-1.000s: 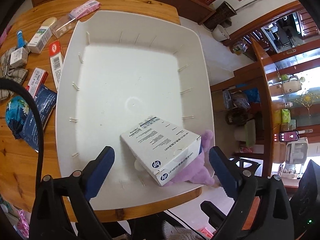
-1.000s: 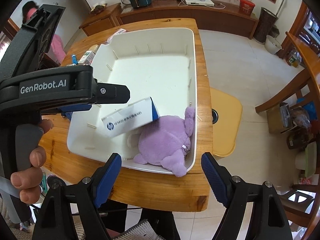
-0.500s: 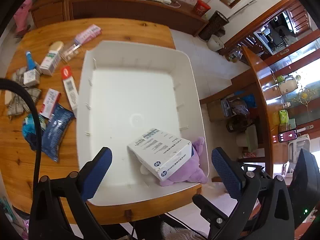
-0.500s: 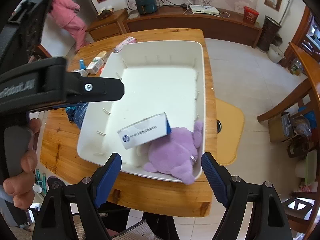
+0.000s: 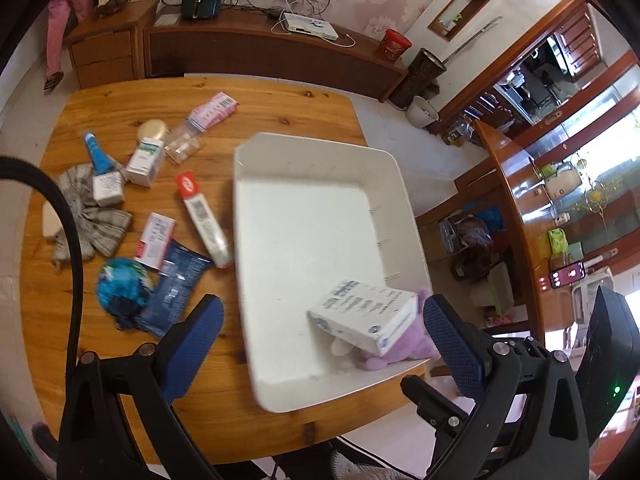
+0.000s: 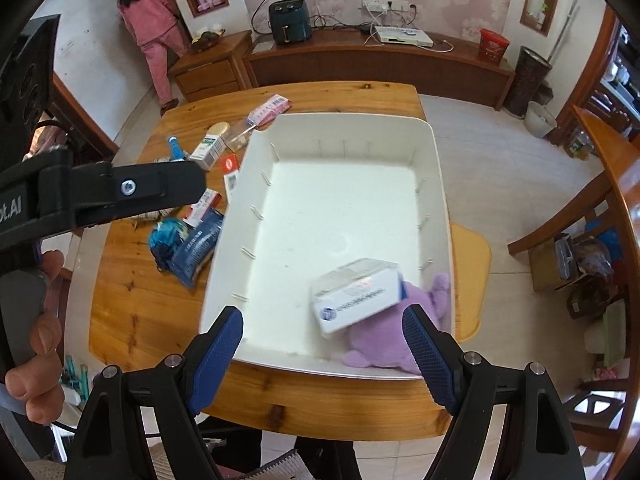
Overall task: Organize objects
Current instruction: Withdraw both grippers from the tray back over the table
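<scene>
White bin [image 5: 320,216], frame centre, holding white box [image 5: 362,316] atop purple plush [image 5: 404,346] at lower right; left gripper [image 5: 320,328] and right gripper [image 6: 322,338] both wide, empty; between picks, next fetching loose items like tube [image 5: 204,220], frame left.
</scene>
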Available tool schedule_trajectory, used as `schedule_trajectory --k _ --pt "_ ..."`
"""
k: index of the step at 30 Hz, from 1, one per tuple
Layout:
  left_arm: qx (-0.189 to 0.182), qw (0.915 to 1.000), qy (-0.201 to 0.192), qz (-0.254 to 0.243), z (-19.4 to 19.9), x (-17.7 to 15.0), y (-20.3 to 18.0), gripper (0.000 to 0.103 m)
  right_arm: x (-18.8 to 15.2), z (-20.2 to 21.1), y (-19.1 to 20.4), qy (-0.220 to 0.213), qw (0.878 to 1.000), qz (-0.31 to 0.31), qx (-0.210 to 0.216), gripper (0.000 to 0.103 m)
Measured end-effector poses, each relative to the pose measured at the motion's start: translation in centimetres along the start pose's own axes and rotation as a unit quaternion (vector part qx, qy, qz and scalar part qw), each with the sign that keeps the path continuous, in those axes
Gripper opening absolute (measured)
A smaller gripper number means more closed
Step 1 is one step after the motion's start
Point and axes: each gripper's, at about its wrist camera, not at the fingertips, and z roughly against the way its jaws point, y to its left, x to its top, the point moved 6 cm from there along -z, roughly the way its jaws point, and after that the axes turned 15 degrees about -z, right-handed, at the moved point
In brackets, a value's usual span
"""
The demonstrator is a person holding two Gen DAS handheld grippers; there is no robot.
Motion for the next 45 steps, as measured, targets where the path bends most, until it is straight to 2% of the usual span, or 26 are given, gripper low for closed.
schedule_trajectory --k 8,15,28,31,35,38,45 --pt "0.007 0.9996 0.006 -0.028 2.8 -0.6 5.6 0.100 -1.2 0.1 6.6 -0.008 1.000 -0.025 -0.011 0.083" --pt "0.016 0.9996 0.001 -0.025 5.0 -0.9 11.9 0.100 -1.6 -0.8 13.3 -0.018 0.999 -0.025 -0.009 0.083" --pt "0.048 0.9978 -0.019 0.041 8.1 -1.5 25.5 0.100 -3.5 -3.8 22.3 0.000 1.000 -0.010 0.012 0.083" --pt "0.059 0.9968 -0.015 0.051 7.6 -1.7 27.6 0.100 -3.8 -4.5 23.4 0.006 1.000 -0.003 0.013 0.083" --pt "0.092 0.9945 0.002 0.051 6.0 -1.9 29.9 0.100 -3.7 -5.9 24.3 0.004 1.000 0.001 0.011 0.083" --pt "0.116 0.9918 0.025 0.048 3.6 -2.2 31.5 0.100 -3.4 -7.4 24.6 0.006 1.000 -0.006 0.016 0.083" --pt "0.137 0.9854 0.079 0.064 -2.4 -3.1 34.0 0.100 -2.9 -11.7 24.7 -0.006 1.000 0.006 -0.004 0.083"
